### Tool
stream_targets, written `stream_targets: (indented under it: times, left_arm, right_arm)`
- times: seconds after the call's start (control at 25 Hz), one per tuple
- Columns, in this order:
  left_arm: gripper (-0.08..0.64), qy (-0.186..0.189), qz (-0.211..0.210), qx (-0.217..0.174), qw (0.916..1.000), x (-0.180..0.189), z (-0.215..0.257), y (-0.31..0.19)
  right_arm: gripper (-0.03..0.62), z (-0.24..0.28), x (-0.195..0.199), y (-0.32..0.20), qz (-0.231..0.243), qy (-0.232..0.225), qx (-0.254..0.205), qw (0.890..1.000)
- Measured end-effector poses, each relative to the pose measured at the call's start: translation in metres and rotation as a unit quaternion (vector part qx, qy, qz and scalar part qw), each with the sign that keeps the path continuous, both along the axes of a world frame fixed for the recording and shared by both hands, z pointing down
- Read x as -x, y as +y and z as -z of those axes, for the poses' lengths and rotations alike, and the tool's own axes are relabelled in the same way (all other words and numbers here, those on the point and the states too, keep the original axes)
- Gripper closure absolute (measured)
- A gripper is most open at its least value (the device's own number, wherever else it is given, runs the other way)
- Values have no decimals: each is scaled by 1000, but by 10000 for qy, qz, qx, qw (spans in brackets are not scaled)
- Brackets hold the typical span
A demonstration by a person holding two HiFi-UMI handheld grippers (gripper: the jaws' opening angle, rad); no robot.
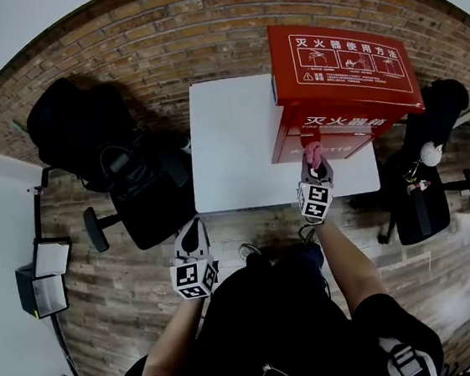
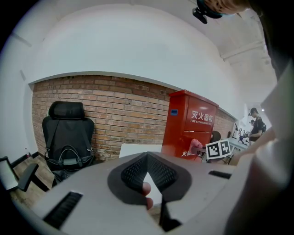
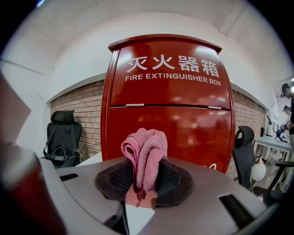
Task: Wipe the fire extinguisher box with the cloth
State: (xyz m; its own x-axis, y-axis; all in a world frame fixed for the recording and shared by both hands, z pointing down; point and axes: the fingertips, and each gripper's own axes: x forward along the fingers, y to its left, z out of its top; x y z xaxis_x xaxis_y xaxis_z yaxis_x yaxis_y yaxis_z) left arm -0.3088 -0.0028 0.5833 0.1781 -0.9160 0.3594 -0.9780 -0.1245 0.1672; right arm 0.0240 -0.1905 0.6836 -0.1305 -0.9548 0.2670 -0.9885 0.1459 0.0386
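The red fire extinguisher box (image 1: 341, 65) stands on the right part of a white table (image 1: 234, 141), with its front door facing me. My right gripper (image 1: 315, 164) is shut on a bunched pink cloth (image 1: 312, 150) and holds it just in front of the lower door. In the right gripper view the cloth (image 3: 144, 153) sticks up between the pads of the right gripper (image 3: 143, 176), with the box (image 3: 170, 105) close behind. My left gripper (image 1: 194, 236) hangs low near the table's front edge, to the left. Its pads meet at the tips with nothing held (image 2: 147, 158).
A black office chair (image 1: 100, 148) with a bag on it stands left of the table. Another black chair (image 1: 425, 191) is at the right. A brick wall (image 2: 115, 110) runs behind the table. Wooden floor lies under me.
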Motion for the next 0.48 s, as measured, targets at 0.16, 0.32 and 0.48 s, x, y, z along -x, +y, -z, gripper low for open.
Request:
stream_targets:
  times: [0.16,0.32,0.48]
  left_arm:
    - [541,8,21,12,10000,5,-2,3]
    - [541,7,47,19,10000,9,-3,4]
    - [541,7,53,8,10000,12,-3,4]
  right_arm:
    - [479,0,13,0,53,-18,-2,10000]
    - [479,1,24,0,127,-26,-15,9999]
    - [479,2,43,1,313,4,-32,9995]
